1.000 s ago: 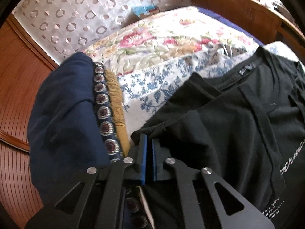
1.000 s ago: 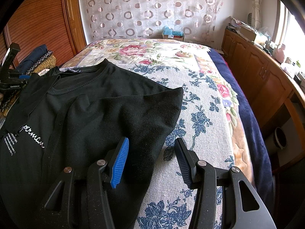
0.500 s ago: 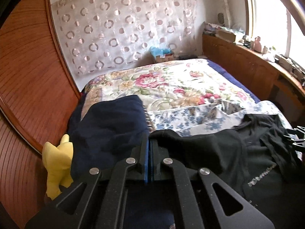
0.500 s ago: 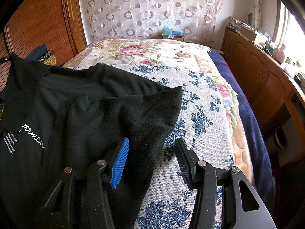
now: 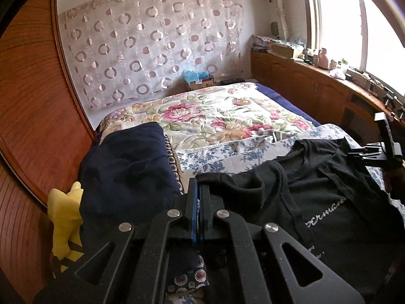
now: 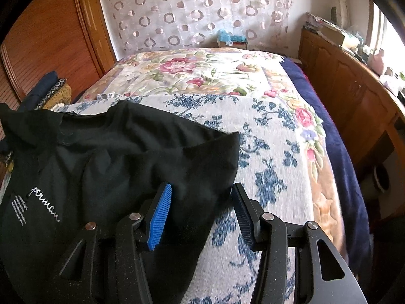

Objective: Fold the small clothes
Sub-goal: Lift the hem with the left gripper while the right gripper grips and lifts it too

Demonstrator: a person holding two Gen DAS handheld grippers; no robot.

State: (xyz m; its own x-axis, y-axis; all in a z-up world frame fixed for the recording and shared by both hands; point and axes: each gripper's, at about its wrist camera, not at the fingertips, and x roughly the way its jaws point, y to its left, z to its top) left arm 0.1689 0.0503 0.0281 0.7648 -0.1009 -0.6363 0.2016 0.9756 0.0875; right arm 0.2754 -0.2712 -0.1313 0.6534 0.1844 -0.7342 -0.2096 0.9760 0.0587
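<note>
The lower part of the black T-shirt [image 6: 106,157] is running out of frame at the bottom of both views, and its small white print is too fine to read. The left gripper [image 5: 198,197] is pinching a raised fold of the T-shirt's edge, blue pads pressed together on the cloth, pointing downward over the bed [image 5: 217,111]. The right gripper [image 6: 200,202] is angling down at the shirt's right corner; its jaws have just been closing and are standing narrowly apart, black fabric lying between the pads [image 6: 160,215] without being pressed. The shirt is lying crumpled on the blue-flowered cloth [image 6: 273,152]. A navy folded pile [image 5: 126,167] is sitting just beside the left gripper, a yellow toy [image 5: 67,217] partly hidden behind it.
</note>
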